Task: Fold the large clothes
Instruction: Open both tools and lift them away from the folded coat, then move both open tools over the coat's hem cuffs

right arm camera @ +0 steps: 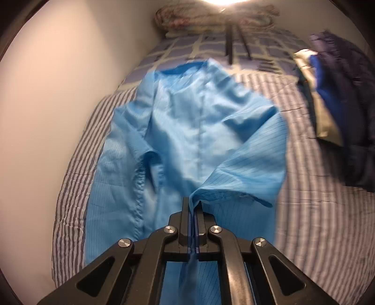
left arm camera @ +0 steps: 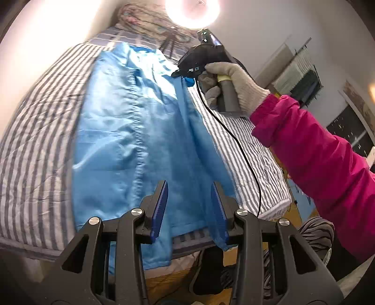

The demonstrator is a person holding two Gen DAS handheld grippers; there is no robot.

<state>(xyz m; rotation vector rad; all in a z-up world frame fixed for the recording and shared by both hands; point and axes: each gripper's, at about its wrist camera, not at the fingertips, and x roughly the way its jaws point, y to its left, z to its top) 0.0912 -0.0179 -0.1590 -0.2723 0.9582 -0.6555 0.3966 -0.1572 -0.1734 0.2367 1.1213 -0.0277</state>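
A large light-blue garment (left arm camera: pixel 131 131) lies lengthwise on the striped bed (left arm camera: pixel 39 131), its hem hanging over the near edge. My left gripper (left arm camera: pixel 190 208) hovers over the hem with its blue pads apart and nothing pressed between them; a raised edge of the cloth runs past the right-hand pad. Further up the bed a gloved hand (left arm camera: pixel 234 84) holds my right gripper (left arm camera: pixel 175 74), which pinches the garment's right edge. In the right wrist view that gripper (right arm camera: pixel 192 206) is shut on a lifted fold of the garment (right arm camera: pixel 199 122), and the cloth drapes away from the pads.
A pale wall (right arm camera: pixel 58 105) borders the bed on the left. A bundled quilt (right arm camera: pixel 211 21) and dark tripod legs (right arm camera: pixel 230 47) are at the bed's head. A dark blue jacket (right arm camera: pixel 344 112) lies on the right side. A pink sleeve (left arm camera: pixel 316 152) and black cable (left arm camera: pixel 243 150) cross the right.
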